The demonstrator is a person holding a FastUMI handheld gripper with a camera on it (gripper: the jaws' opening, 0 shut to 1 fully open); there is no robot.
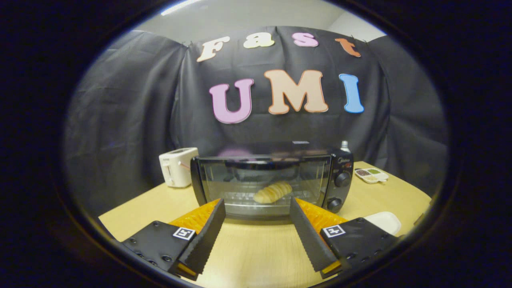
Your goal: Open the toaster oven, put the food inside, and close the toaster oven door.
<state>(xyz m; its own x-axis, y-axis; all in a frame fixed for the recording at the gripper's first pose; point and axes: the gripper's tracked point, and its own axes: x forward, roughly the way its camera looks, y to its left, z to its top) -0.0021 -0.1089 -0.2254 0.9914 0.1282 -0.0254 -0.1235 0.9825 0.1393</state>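
A black toaster oven (272, 182) stands on the wooden table (256, 252) just beyond my fingers, its glass door shut. Through the glass I see a pale croissant-like pastry (273, 192) lying on the rack inside. Two black knobs (342, 179) sit on the oven's right panel. My gripper (256, 208) hangs open a little above the table in front of the door, with nothing between its fingers. The fingertips stand apart from the oven's lower front edge.
A white toaster (178, 167) stands left of the oven. A small divided dish (371, 175) with dark and green contents lies to the oven's right at the back. A white plate (383, 222) rests by the right finger near the table's edge.
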